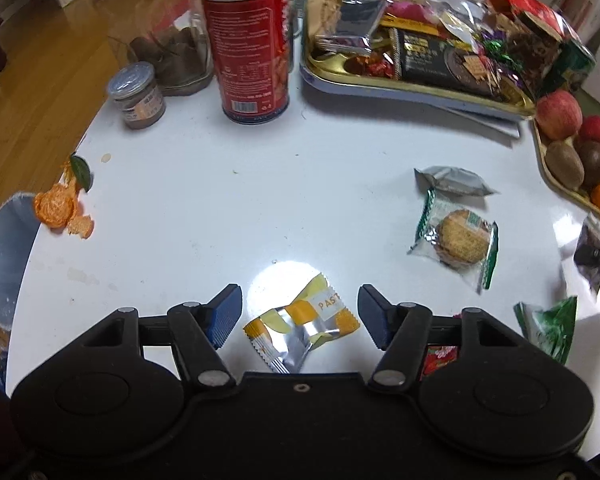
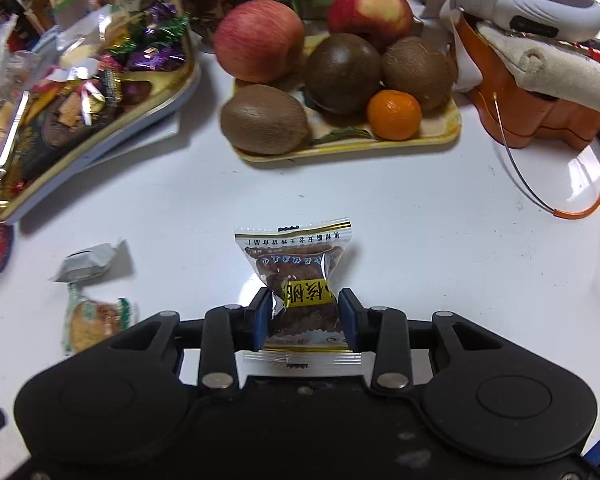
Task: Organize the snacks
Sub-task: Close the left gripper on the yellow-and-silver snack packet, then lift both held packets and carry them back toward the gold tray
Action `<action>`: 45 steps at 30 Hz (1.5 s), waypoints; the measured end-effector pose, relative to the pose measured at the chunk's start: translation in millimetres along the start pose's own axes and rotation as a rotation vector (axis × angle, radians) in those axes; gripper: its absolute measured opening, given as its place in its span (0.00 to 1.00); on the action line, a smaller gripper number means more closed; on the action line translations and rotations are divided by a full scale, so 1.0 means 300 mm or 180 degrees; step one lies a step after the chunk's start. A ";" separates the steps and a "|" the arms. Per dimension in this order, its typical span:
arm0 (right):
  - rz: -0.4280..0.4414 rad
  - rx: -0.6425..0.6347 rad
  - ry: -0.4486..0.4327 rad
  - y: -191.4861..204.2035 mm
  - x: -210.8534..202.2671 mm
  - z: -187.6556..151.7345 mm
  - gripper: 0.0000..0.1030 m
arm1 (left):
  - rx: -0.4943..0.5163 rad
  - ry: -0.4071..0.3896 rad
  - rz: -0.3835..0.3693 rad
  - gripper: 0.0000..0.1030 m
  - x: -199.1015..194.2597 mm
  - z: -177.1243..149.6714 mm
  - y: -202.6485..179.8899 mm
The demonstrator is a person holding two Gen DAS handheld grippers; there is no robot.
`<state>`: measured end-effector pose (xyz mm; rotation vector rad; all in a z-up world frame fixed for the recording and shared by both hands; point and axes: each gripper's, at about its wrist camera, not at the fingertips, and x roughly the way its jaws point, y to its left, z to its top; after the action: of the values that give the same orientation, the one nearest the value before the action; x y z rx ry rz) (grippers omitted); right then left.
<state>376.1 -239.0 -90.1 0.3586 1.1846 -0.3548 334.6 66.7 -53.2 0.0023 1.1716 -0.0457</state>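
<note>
Gripping: right tongs [image 2: 303,314] are pinching walnut snack packet [image 2: 300,280] by slick film, risking slipping out.
Left tongs [image 1: 300,316]: gaping, straddling yellow pastry packet [image 1: 302,330] lying on worktop [image 1: 260,208]; foil may be skidding aside.

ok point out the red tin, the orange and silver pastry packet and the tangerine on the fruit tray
red tin [image 1: 252,52]: left wrist view, middle of its side
orange and silver pastry packet [image 1: 304,326]: left wrist view, wrapper's middle
tangerine [image 2: 394,115]: right wrist view, its front
</note>
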 end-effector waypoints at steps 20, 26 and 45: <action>0.0344 0.0038 -0.0067 -0.040 -0.102 -0.014 0.37 | 0.0631 0.0236 0.0040 0.60 0.150 -0.052 -0.077; 0.0375 0.0070 -0.0086 -0.056 -0.114 -0.018 0.37 | 0.0376 0.0230 -0.0123 0.44 0.156 -0.036 -0.086; 0.0454 0.0098 -0.0125 -0.066 -0.126 -0.031 0.37 | 0.0108 -0.0028 -0.0390 0.22 0.074 -0.003 -0.154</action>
<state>346.8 -249.3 -59.4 0.4583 1.1094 -0.2551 340.6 19.7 -73.2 -0.0397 1.1612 -0.1736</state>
